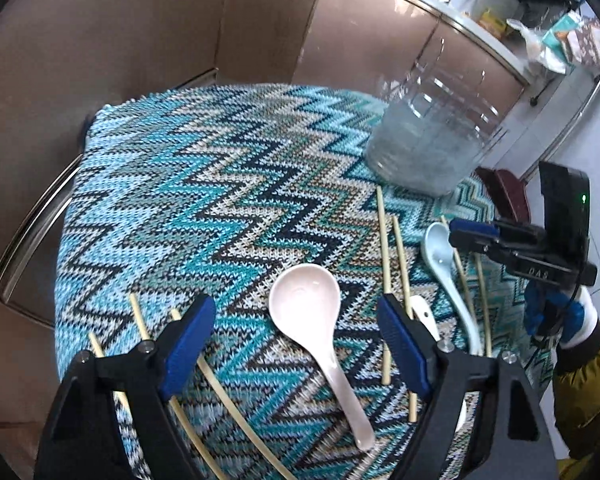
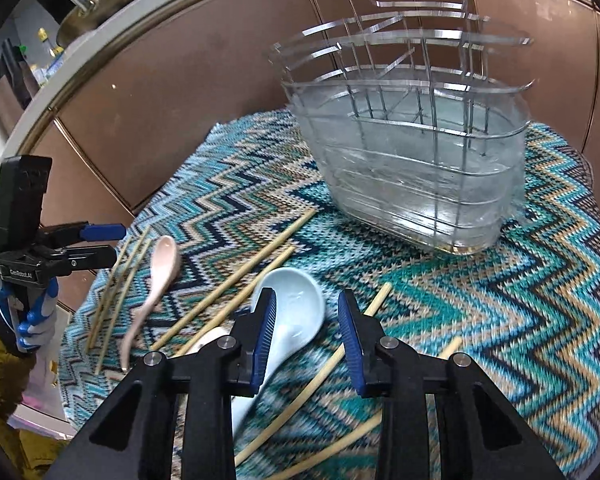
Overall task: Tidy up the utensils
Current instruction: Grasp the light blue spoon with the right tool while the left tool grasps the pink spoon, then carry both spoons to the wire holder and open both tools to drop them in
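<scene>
Left gripper (image 1: 296,344) fingers wide around pink spoon (image 1: 312,320), cloth (image 1: 180,200) beyond bare.

— Spoons (image 1: 312,320)?
— Glossy, smooth ceramic. Chopsticks (image 2: 236,276) — matt pale wood.
— The cloth (image 1: 188,208)?
— Coarse zigzag knit. The holder (image 2: 416,168) — clear, shiny plastic.

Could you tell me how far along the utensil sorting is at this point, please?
Nothing looks done yet: the clear holder has no utensils in it. In hand, also nothing: the left tool is open over the pink spoon, and the right tool is open above the pale blue spoon. Left to do: both spoons, a white spoon and all the chopsticks lying on the zigzag cloth.
</scene>
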`<state>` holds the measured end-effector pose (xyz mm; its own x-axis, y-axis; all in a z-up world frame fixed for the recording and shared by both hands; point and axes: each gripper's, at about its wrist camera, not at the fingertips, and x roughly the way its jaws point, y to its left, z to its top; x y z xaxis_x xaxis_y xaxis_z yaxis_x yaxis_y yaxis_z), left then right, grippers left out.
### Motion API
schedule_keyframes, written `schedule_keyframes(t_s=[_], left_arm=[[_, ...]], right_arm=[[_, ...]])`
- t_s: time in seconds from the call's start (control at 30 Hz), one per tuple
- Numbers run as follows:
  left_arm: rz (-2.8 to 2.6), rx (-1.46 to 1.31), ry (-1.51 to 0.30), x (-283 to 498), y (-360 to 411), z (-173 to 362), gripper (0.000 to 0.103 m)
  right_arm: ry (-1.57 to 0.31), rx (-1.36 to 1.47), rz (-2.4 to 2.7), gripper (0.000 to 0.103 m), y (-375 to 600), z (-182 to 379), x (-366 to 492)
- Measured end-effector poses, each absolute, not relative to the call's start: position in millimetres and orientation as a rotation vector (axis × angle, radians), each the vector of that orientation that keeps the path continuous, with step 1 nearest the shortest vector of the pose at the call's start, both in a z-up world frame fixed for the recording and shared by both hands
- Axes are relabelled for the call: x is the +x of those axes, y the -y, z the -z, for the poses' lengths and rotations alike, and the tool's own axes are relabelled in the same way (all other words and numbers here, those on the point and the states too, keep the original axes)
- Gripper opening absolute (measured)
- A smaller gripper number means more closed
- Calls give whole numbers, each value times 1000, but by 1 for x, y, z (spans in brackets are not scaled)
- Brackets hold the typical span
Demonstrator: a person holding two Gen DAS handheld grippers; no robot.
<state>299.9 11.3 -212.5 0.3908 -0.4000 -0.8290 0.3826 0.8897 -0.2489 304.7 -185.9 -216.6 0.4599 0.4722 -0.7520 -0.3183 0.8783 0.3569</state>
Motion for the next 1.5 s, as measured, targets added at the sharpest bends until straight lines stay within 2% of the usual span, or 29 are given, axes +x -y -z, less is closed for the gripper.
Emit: schedule_keyframes(t_s=[0.1,0.17,0.23,0.33,0.43,0.57,0.63,0.7,0.77,1.07,1.5], left_arm=[[523,-14,-1091,309,-8,222,70],[549,-25,-1126,315,-6,230,54],[575,-34,-1157,320,-4,236,46],[591,-42,-1184,326,-2,244,42],[596,-74,-1208,332,-3,249,25],[588,-104,-1226,337,-7,254,14],[581,-103,-1221,335,-7,253,9],[565,-105,-1208,332,-8,248,8],[541,-102,-1194,327,-10,244,7],[451,-104,-1027,295,-20,193,7],[427,-142,-748,285,-12,79,7]], right_arm=[[-993,172,-508,33,186,224,313],[-1001,172,-524,33,185,228,317],[-1009,167,-538,33,184,229,320],[-1016,163,-562,33,183,230,323],[-1030,153,-575,33,181,233,326],[-1053,153,-593,28,179,237,329],[-1061,147,-601,18,177,238,330],[-1059,135,-607,10,175,235,329],[-1051,110,-594,7,169,232,327],[-910,38,-512,8,159,179,287],[-597,2,-344,7,175,72,250]])
